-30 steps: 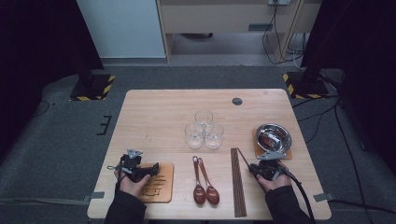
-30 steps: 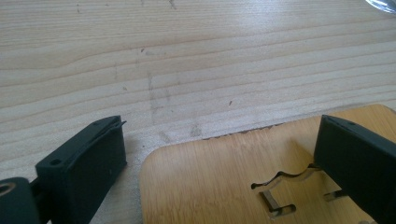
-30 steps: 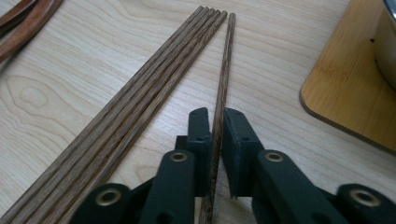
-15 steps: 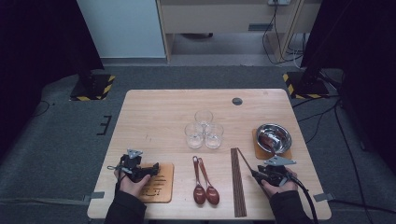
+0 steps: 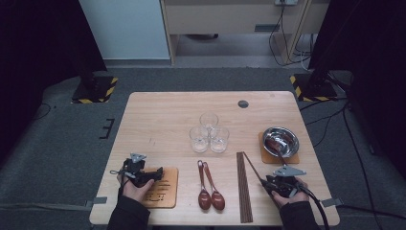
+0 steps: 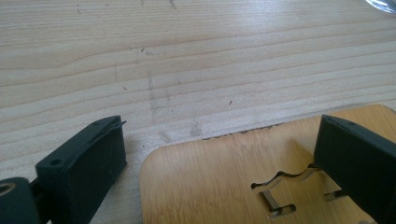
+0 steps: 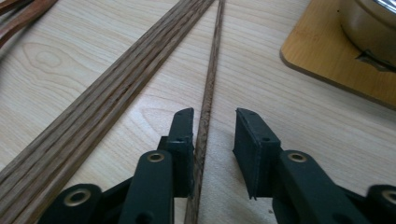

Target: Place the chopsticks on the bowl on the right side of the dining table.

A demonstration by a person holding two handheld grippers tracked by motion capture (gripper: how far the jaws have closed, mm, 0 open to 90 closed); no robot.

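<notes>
My right gripper rests near the table's front right. Its jaws stand a little apart astride a single dark wooden chopstick. The stick lies against one pad and clear of the other, and the jaws have just been closing on it. This chopstick slants away from a bundle of several chopsticks. My left gripper is open wide over the corner of a bamboo coaster, holding nothing.
Two brown spoons lie side by side at the front middle. Three glasses cluster at the centre. A steel bowl sits on a second coaster at the right.
The right hand has drawn back a little toward the near right edge along the single chopstick. Its jaws now stand apart around the stick. The left hand has not moved.
</notes>
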